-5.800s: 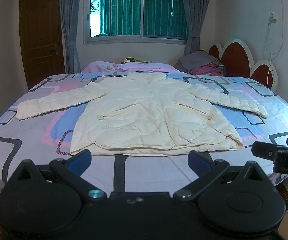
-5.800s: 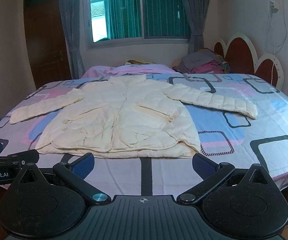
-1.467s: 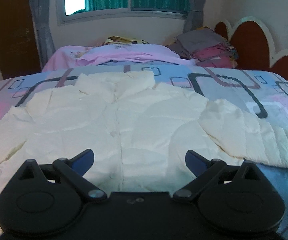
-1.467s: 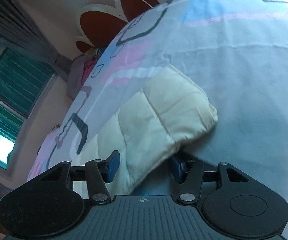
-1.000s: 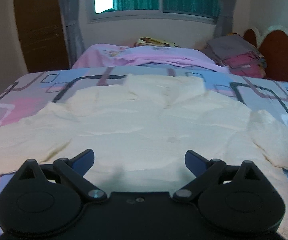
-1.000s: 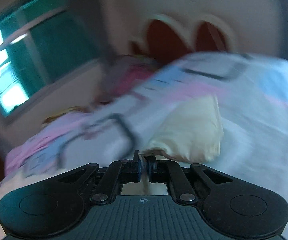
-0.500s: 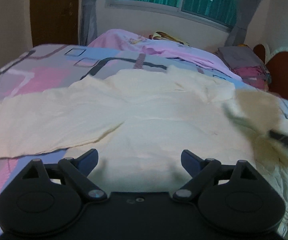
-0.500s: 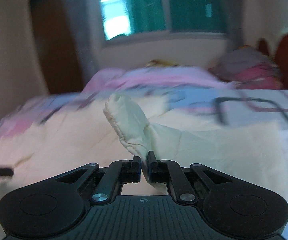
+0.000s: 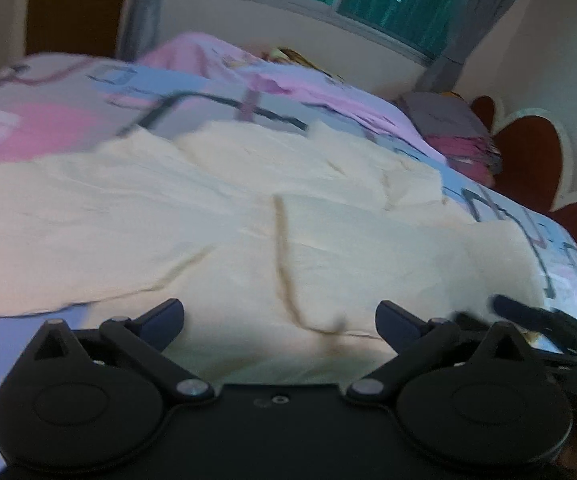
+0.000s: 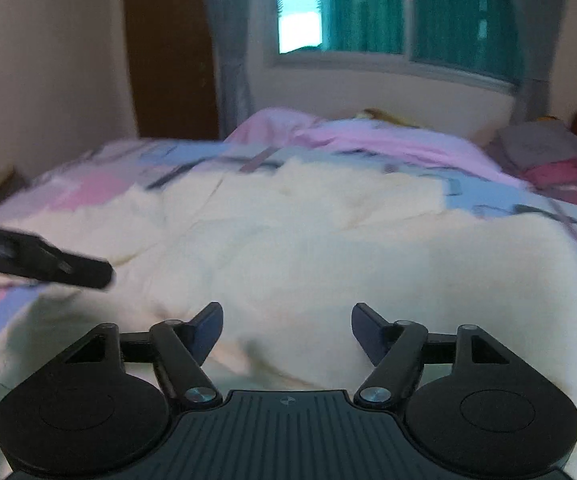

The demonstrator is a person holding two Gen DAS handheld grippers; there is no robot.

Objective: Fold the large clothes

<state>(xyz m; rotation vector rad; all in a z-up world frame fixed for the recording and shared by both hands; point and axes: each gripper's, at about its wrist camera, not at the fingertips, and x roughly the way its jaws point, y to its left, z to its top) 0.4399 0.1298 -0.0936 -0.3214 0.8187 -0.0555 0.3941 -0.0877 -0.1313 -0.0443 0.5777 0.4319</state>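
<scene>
A cream padded jacket [image 9: 248,216] lies spread on the bed, front up. Its right sleeve [image 9: 388,236] is folded across the chest. The jacket [image 10: 328,240] fills the middle of the right wrist view too. My left gripper [image 9: 279,322] hovers over the jacket's lower body, jaws opening wide, nothing between them. My right gripper [image 10: 287,330] hangs just above the folded sleeve with its jaws opening and no cloth pinched. The right gripper's finger [image 9: 528,314] shows at the right edge of the left wrist view. The left gripper's finger [image 10: 48,262] pokes in from the left of the right wrist view.
The bed has a patterned sheet [image 9: 48,128] in pink, blue and grey. A pink blanket [image 10: 348,132] and a pile of folded clothes [image 10: 548,160] lie at the far end. A red headboard [image 9: 528,160] stands at the right; a door [image 10: 168,60] and a window [image 10: 388,8] are behind.
My right gripper carried the right sleeve across onto the jacket's chest, then opened and let it go. The left gripper shifted left over the jacket and stayed open.
</scene>
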